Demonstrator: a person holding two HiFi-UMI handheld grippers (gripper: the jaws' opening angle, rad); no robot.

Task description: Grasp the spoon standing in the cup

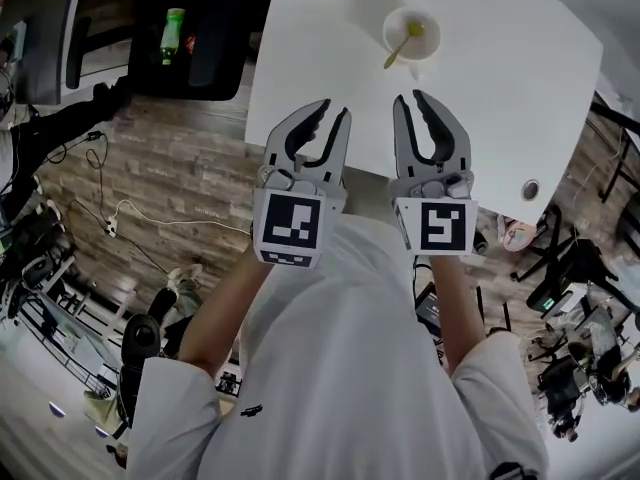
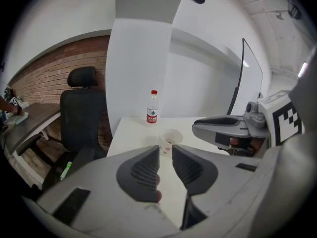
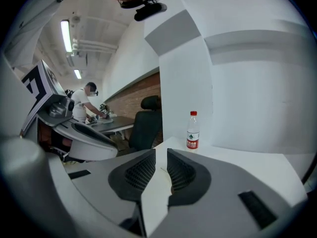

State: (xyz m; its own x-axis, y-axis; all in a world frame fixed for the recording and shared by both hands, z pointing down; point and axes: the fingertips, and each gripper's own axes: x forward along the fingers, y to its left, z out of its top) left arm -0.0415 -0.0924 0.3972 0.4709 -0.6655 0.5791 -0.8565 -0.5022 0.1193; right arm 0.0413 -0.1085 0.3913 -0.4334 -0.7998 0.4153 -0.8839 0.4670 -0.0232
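Note:
A white paper cup [image 1: 411,33] stands near the far side of the white table [image 1: 500,88], with a yellow-green spoon [image 1: 402,46] leaning out over its near rim. Both grippers hover over the table's near edge, short of the cup. My left gripper [image 1: 333,110] is open and holds nothing; in the left gripper view its jaws [image 2: 166,151] frame the cup [image 2: 170,140] ahead. My right gripper [image 1: 409,98] is nearer the cup, open with a narrow gap and nothing between its jaws [image 3: 161,155]. The cup does not show clearly in the right gripper view.
A clear water bottle with a red cap [image 2: 152,108] [image 3: 192,131] stands at the table's far edge against a white wall. A black office chair [image 2: 81,113] is left of the table. A round grommet [image 1: 530,189] sits near the table's right front corner.

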